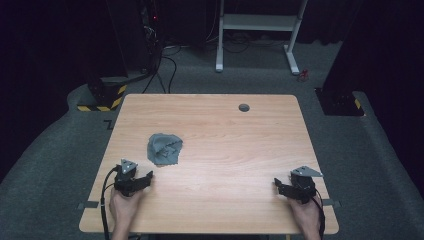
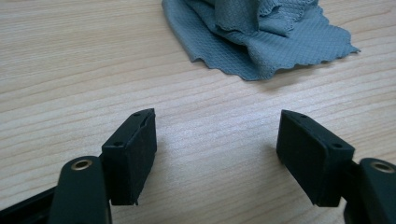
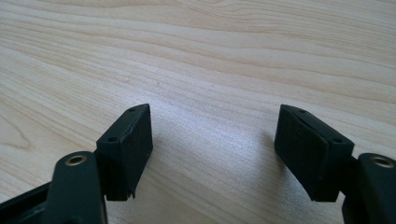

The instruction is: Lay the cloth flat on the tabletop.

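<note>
A crumpled grey cloth (image 1: pixel 164 148) lies on the wooden table (image 1: pixel 225 135), left of its middle. The left gripper view has the same cloth (image 2: pixel 261 37) just beyond the jaws. My left gripper (image 1: pixel 146 180) rests near the table's front left, a short way in front of the cloth, open with bare wood between its jaws (image 2: pixel 217 135). Near the front right edge sits my right gripper (image 1: pixel 278 187), also open over bare wood (image 3: pixel 212 130), far from the cloth.
A small dark round hole (image 1: pixel 244 107) marks the table's far side. Beyond the table stand a white desk frame (image 1: pixel 257 30), cables on the grey floor and a yellow-black striped base (image 1: pixel 102 97). A dark stand (image 1: pixel 340 100) is at the far right.
</note>
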Motion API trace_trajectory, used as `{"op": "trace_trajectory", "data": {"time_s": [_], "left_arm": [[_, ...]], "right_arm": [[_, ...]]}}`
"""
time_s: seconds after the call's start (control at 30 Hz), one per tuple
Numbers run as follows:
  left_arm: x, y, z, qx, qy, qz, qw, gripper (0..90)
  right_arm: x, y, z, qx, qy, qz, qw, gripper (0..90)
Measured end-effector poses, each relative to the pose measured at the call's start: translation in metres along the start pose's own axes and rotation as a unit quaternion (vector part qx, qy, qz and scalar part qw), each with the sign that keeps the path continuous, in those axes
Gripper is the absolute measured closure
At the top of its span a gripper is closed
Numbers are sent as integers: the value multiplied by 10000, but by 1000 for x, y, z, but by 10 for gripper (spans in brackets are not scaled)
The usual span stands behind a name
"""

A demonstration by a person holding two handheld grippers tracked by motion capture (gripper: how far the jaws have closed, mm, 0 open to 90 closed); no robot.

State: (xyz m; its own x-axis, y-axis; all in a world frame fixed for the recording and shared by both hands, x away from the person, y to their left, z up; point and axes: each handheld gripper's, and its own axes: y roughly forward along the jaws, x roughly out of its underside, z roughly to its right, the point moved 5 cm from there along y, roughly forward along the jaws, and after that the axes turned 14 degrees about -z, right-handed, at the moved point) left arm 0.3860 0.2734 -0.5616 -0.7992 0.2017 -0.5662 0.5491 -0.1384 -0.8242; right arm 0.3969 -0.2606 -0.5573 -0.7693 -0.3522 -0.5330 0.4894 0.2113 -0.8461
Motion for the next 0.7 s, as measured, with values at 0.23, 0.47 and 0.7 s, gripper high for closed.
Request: {"op": "trace_trajectory", "data": {"time_s": [0.23,0.47,0.7], "left_arm": [[0,1,1,45,1,4,10000,275],[0,1,2,75,99,-36,9999,244],[-1,2,5,119,127,-64,9998,192]], "right_arm": [[0,0,0,5,3,-1,10000,272],[0,0,0,7,3,-2,10000,273],[0,0,0,8,2,-2,10000,273]]}}
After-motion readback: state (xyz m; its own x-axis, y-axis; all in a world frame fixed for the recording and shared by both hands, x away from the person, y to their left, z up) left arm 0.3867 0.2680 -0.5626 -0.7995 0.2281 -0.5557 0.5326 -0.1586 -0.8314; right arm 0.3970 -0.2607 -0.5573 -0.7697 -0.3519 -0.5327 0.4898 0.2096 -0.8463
